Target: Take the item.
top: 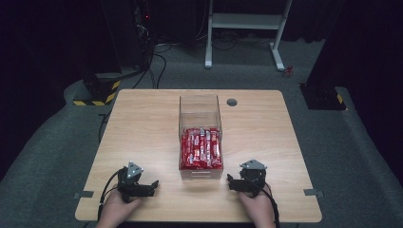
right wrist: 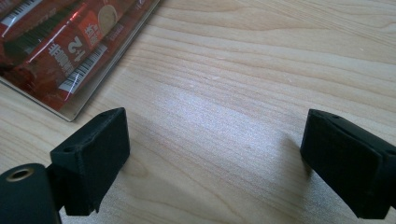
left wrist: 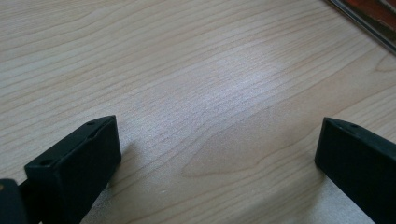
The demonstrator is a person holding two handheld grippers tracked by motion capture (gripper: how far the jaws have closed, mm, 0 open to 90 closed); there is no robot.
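Observation:
A clear plastic box (top: 200, 108) stands in the middle of the wooden table (top: 142, 128). Its near half holds several red snack packets (top: 201, 148) packed side by side. My left gripper (top: 151, 187) rests near the table's front edge, left of the box, held by a hand; its jaws stand wide apart over bare wood in the left gripper view (left wrist: 217, 154). My right gripper (top: 232, 183) rests right of the box's near corner, also open with nothing between its fingers (right wrist: 215, 154). The box's corner with the red packets (right wrist: 60, 46) lies at upper left in the right gripper view.
A round grommet hole (top: 232, 102) sits in the table behind the box. Grey carpet surrounds the table. A white desk frame (top: 244, 28) and dark equipment stands (top: 102, 88) are on the floor beyond.

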